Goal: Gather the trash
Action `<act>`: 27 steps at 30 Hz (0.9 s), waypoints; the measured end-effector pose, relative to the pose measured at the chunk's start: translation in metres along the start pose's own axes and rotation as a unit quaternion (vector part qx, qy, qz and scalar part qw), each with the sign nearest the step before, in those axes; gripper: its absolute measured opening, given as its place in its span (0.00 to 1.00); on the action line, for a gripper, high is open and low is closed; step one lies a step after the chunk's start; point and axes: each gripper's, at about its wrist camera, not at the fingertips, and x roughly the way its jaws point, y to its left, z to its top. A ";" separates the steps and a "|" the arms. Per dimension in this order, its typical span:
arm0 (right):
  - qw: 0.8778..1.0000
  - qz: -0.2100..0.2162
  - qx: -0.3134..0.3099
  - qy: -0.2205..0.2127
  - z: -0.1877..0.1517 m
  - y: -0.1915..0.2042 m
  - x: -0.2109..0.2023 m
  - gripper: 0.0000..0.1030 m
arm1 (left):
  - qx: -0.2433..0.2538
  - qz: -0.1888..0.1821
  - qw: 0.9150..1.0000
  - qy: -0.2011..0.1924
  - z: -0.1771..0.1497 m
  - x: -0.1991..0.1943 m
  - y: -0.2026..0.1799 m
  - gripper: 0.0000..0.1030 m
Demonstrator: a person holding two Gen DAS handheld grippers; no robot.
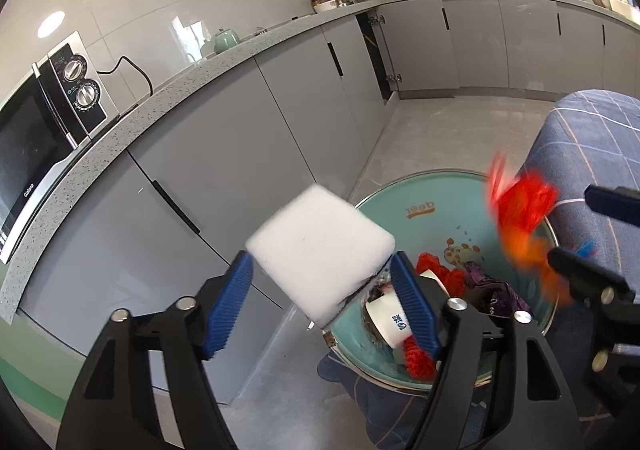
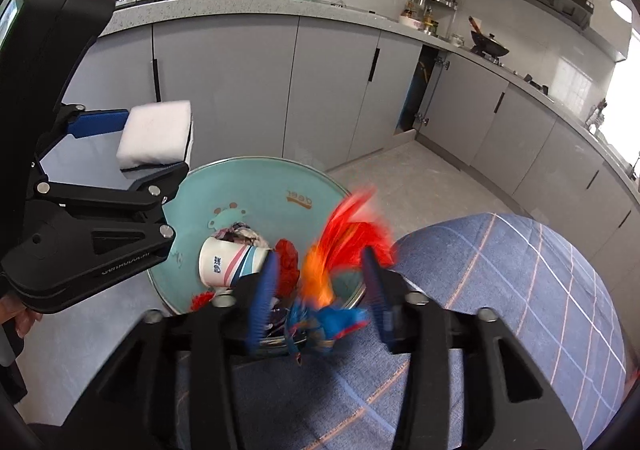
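White foam block [image 1: 320, 250] sits between the left gripper's [image 1: 320, 302] blue pads [image 1: 230, 306], tilted, above the near rim of the teal bin [image 1: 400, 209]; jaws wide, pads look clear of it, contact unclear. Red-orange wrapper [image 2: 340, 250], motion-blurred, sits between the right gripper's [image 2: 320, 290] parted jaws over the bin, not pinched. Bin holds a paper cup [image 2: 228, 262] on its side, red and purple scraps. Blue plaid cloth [image 2: 500, 310] just beside the bin. Grey cabinets [image 1: 280, 129] behind.
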 end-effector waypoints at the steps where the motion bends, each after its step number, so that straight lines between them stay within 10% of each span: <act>1: 1.000 -0.002 0.001 -0.003 -0.001 0.000 0.000 0.49 | 0.001 0.000 1.000 0.000 0.000 0.000 0.000 0.71; 9: 1.000 -0.014 0.014 -0.006 -0.007 -0.007 -0.008 0.66 | -0.012 0.015 1.000 -0.002 -0.002 -0.004 0.002 0.94; 27: 0.994 -0.033 0.083 -0.056 -0.028 -0.021 -0.091 0.69 | -0.055 0.003 0.997 -0.056 -0.012 -0.080 0.028 0.95</act>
